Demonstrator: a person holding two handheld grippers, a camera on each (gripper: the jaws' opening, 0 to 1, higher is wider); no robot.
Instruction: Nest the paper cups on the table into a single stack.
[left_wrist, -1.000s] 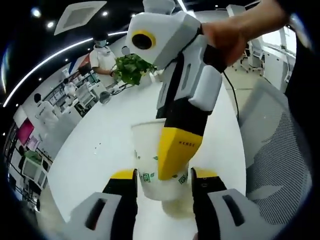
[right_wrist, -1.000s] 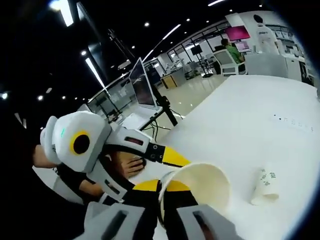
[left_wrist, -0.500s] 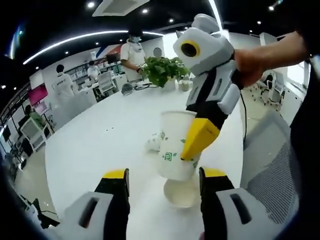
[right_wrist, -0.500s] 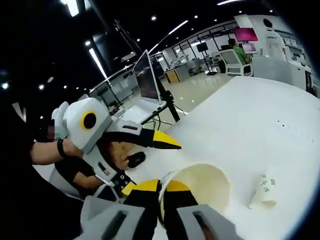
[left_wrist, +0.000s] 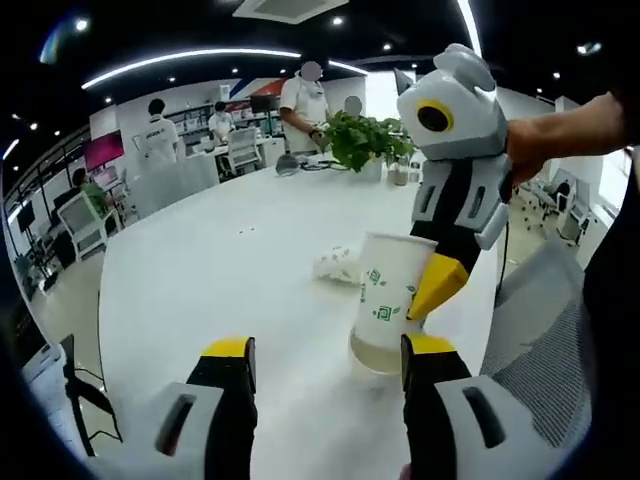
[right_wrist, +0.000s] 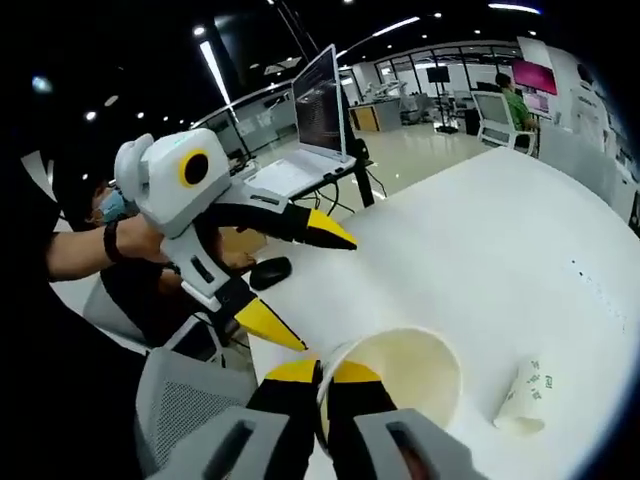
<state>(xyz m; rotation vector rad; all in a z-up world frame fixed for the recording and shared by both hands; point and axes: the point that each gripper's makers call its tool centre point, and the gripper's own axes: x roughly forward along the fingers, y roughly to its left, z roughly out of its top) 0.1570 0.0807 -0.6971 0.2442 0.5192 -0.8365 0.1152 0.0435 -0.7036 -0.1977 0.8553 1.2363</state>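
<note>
Paper cup hangs upright over the white table, its rim pinched between the closed jaws of the right gripper; there looks to be another cup just under it, hard to tell. Left gripper hovers close by, jaws spread, holding nothing. One more cup lies on its side further along the table. Thin paper: light, crushes easily, so grip the rim gently.

Potted green plant at table's far end, grey mesh chair beside white table, open laptop and black mouse near edge, people standing behind.
</note>
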